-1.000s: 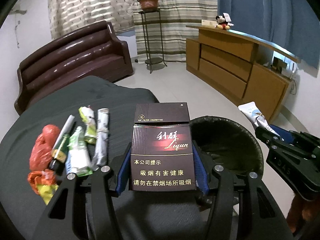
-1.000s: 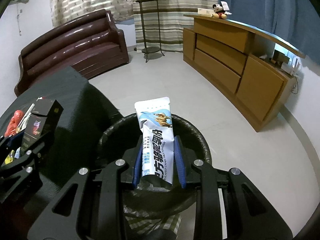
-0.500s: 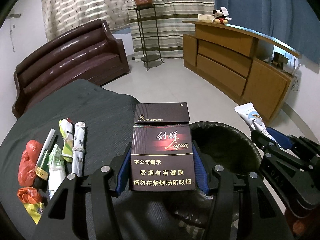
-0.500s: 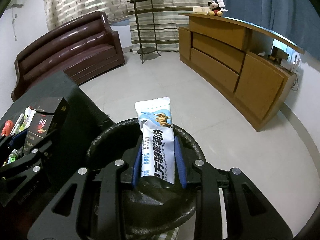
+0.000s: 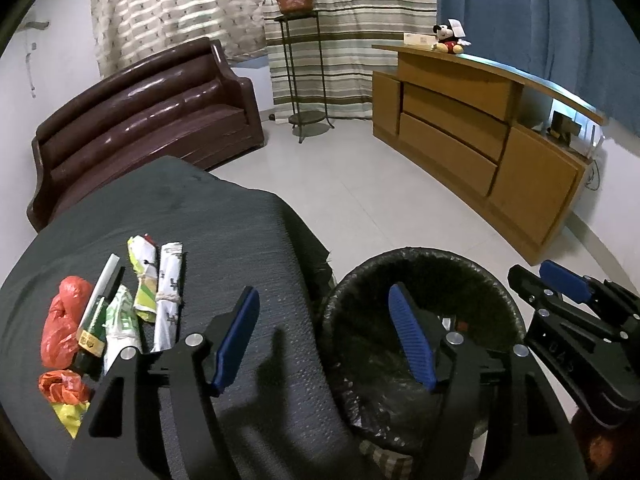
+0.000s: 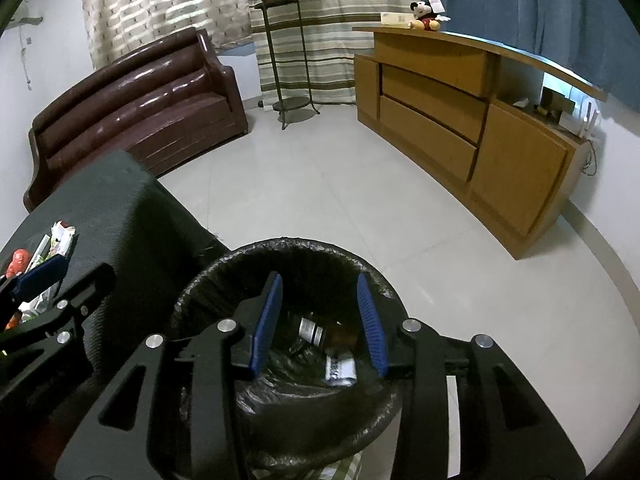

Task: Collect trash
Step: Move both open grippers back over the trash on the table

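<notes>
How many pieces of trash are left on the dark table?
About 7, clustered at the table's left edge: red bag, orange-yellow wrapper, white stick, dark tube, green-white sachet, yellow-green wrapper, white rolled packet. Overlaps may hide more.

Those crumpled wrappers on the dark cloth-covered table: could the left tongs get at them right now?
Probably yes. The left tongs are empty, jaws opening, and the crumpled wrappers lie uncovered just beside them on the dark cloth-covered table.

A shiny brown sofa (image 5: 148,120) sits on the pale tiled floor (image 5: 360,192) by striped curtains (image 5: 352,20), next to a tall plant stand (image 5: 300,72), a long wooden cabinet (image 5: 480,140) and a blue curtain (image 5: 540,20).
</notes>
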The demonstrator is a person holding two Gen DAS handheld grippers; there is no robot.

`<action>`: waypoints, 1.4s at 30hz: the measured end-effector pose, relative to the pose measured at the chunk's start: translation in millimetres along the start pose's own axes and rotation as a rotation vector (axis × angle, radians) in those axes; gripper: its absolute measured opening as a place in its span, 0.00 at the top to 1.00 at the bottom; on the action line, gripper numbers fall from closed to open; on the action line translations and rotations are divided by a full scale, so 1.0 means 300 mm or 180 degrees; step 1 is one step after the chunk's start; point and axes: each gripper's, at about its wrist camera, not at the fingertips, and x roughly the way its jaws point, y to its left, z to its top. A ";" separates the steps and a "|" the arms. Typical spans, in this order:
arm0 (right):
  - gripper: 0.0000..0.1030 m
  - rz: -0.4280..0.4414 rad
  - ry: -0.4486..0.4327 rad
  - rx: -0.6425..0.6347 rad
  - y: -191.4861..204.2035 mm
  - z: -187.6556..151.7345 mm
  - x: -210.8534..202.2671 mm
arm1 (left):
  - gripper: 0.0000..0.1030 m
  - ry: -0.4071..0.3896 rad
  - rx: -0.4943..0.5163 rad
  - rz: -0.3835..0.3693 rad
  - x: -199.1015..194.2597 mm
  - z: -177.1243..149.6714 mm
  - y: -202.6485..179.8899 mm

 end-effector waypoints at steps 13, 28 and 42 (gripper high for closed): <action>0.54 0.0153 0.0013 -0.0136 0.095 -0.037 -0.079 | 0.35 0.0028 -0.0159 0.0184 -0.107 -0.055 0.123; 0.54 0.0477 0.0020 -0.0564 0.358 -0.123 -0.187 | 0.35 0.0131 -0.0578 0.0644 -0.246 -0.243 0.419; 0.54 0.0842 0.0050 -0.1043 0.642 -0.238 -0.290 | 0.35 0.0140 -0.0894 0.0959 -0.337 -0.406 0.656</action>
